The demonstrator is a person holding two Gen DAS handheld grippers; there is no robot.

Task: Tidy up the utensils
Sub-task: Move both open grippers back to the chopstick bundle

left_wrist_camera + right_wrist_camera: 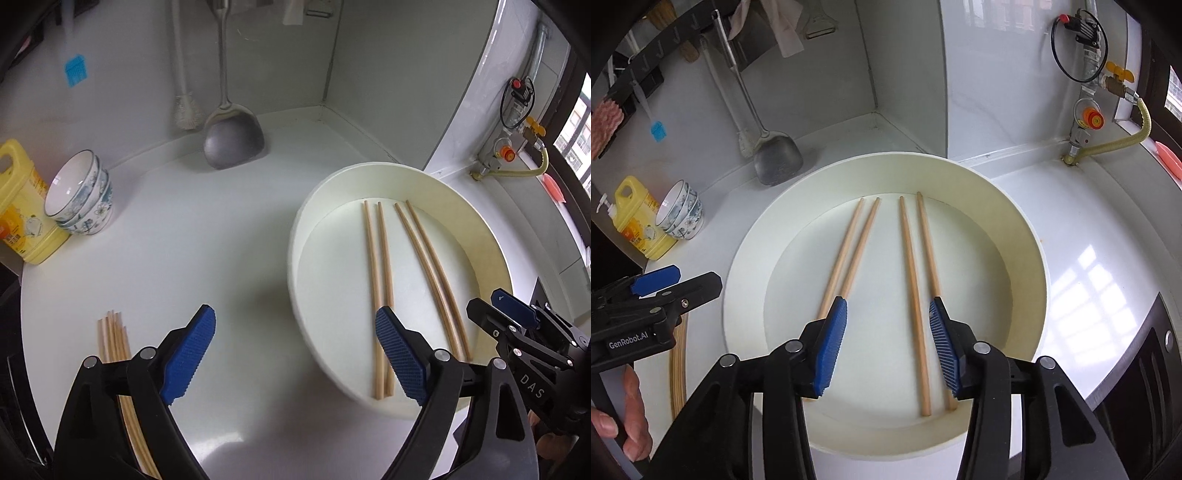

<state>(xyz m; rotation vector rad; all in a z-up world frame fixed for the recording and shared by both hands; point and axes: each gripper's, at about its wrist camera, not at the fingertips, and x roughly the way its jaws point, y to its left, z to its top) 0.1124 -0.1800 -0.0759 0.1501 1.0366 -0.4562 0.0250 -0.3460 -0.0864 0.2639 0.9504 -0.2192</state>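
Two chopstick pairs (886,280) lie in the tray (1015,236); a loose bundle (116,343) waits on the counter (221,240). Left gripper (295,354) wide open, right gripper (888,343) half open, both empty. Judged roughly half done

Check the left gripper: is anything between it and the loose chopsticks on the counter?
Nothing visible. The left gripper is open above bare counter, and the loose chopsticks lie just left of it, partly hidden under its finger.
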